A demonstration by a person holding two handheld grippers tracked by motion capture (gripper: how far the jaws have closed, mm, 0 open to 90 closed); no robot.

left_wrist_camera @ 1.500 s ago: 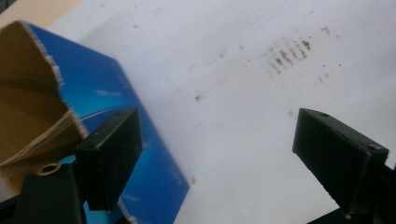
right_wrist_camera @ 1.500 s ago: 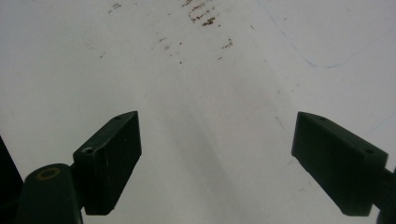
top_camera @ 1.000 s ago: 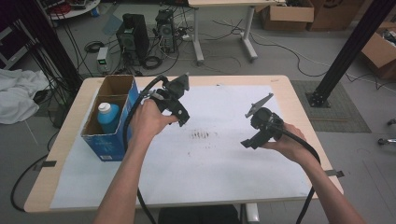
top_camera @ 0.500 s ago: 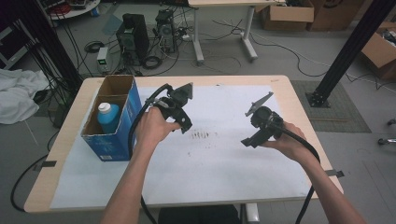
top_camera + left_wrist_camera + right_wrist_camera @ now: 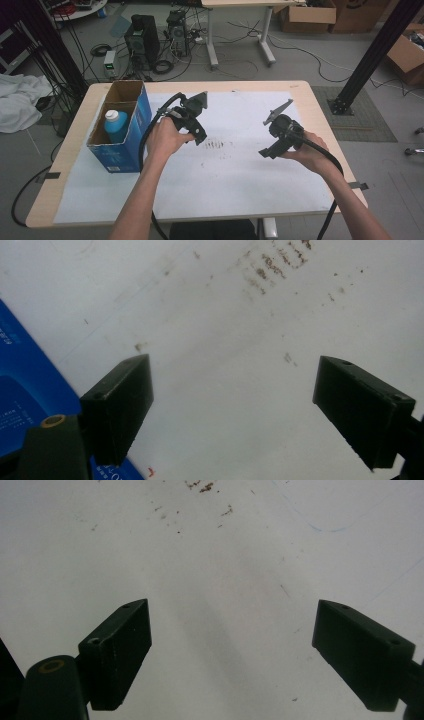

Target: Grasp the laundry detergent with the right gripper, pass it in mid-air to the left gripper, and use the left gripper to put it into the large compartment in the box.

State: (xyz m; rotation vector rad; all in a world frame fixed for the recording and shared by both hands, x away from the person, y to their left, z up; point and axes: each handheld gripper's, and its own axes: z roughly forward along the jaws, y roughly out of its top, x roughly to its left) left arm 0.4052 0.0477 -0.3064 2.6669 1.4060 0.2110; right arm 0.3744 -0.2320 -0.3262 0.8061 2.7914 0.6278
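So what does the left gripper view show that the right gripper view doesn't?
The left gripper view alone has the blue box at its left edge, beside one of the left gripper's open jaws, plus rows of brown smudges at upper right. The right gripper view alone has a faint blue pen curve on the sheet. Both look down on the white paper between wide-open black jaws with nothing held; the right gripper is equally empty.
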